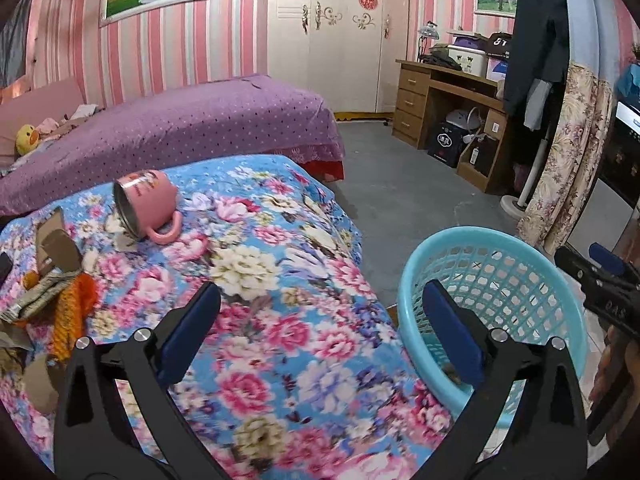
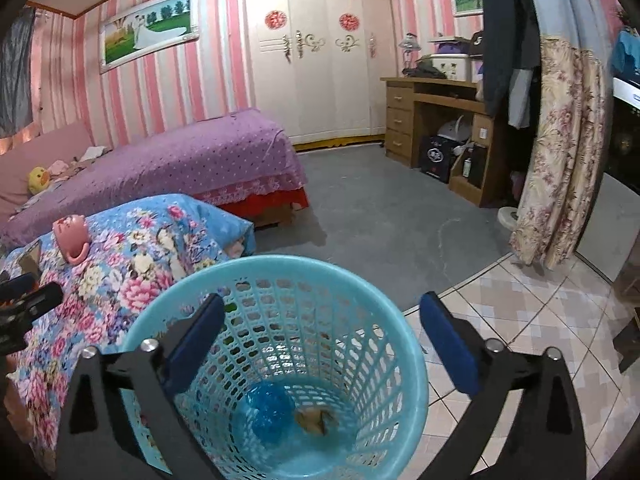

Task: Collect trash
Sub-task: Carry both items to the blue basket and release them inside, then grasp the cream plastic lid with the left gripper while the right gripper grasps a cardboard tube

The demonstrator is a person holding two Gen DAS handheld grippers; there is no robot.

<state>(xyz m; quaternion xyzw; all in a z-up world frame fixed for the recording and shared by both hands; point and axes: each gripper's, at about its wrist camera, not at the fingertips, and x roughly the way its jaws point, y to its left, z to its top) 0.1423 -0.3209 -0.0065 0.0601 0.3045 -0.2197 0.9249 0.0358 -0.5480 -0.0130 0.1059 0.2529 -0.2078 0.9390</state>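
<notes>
A light blue mesh waste basket (image 2: 392, 320) stands on the floor beside the floral-covered table (image 1: 280, 280); it also shows in the left wrist view (image 1: 520, 280). A brown scrap (image 2: 314, 420) and a blue plastic piece (image 2: 270, 410) lie at its bottom. My right gripper (image 2: 320, 336) is open and empty, directly above the basket. My left gripper (image 1: 320, 332) is open and empty over the table's right edge. A pile of cardboard and wrapper scraps (image 1: 48, 280) lies on the table at the left. The right gripper shows at the left view's right edge (image 1: 592, 276).
A pink mug (image 1: 146, 204) lies on its side on the table. A purple bed (image 1: 172, 128) is behind it. A wooden desk (image 1: 448, 96), a fan stand (image 1: 516, 200) and a floral curtain (image 1: 568, 160) stand at the right. Grey floor lies between.
</notes>
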